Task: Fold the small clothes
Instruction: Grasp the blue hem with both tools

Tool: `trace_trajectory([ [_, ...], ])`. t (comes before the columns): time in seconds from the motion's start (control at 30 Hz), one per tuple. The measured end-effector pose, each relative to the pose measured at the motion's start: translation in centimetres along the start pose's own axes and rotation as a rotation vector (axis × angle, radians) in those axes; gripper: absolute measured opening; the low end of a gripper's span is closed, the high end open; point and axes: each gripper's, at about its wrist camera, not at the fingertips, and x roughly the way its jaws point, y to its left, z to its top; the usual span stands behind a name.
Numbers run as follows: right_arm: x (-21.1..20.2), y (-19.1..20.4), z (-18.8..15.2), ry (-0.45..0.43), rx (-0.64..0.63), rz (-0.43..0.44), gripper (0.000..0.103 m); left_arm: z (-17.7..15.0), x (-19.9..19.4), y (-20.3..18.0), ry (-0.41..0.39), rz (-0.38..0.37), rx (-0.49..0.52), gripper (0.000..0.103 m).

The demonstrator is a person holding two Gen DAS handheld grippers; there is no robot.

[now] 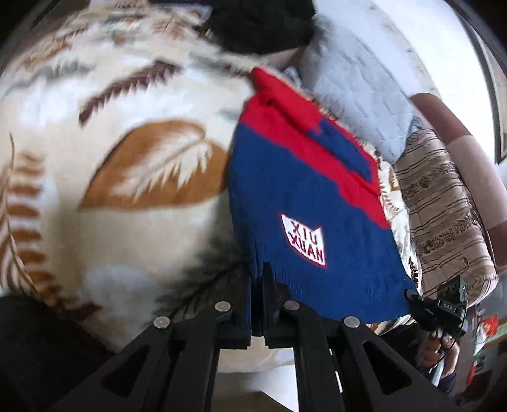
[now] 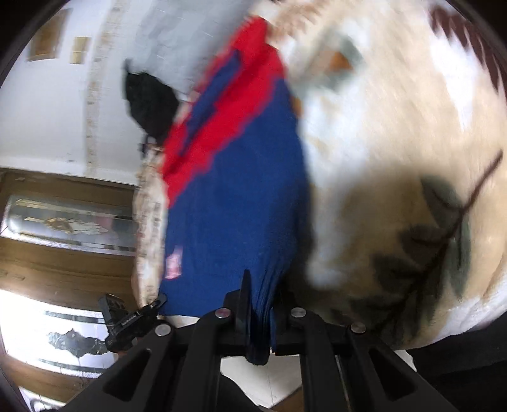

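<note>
A cream blanket [image 1: 95,196] printed with brown and grey leaves fills the left of the scene, and over it the left gripper [image 1: 257,279] pinches one lower corner of a small blue-and-red knitted sweater [image 1: 304,196], its jaws closed tight on the hem. To the right, the right gripper [image 2: 258,294] clamps the opposite corner of the same hem, so the sweater, bearing a white "XIU XUAN" badge [image 1: 304,238], stretches between the two above the blanket. A black garment [image 1: 263,25] lies beyond.
</note>
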Motion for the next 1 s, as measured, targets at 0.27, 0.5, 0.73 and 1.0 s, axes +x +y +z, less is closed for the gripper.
trace_trajectory([
  [0.27,0.3,-0.6,0.1,0.008,0.017,-0.004,0.009,-0.3,0.5,1.0,0.018,0.007,-0.029,0.005],
  [0.5,0.1,-1.2,0.3,0.004,0.047,-0.01,0.009,-0.7,0.3,0.6,0.022,0.011,-0.031,0.005],
  [0.73,0.9,-2.1,0.7,0.028,0.064,-0.032,0.009,-0.6,2.2,1.5,0.078,0.034,-0.031,0.005],
  [1.0,2.9,-1.6,0.2,0.1,0.027,-0.056,0.016,-1.2,2.9,1.6,0.144,-0.022,-0.063,0.033],
])
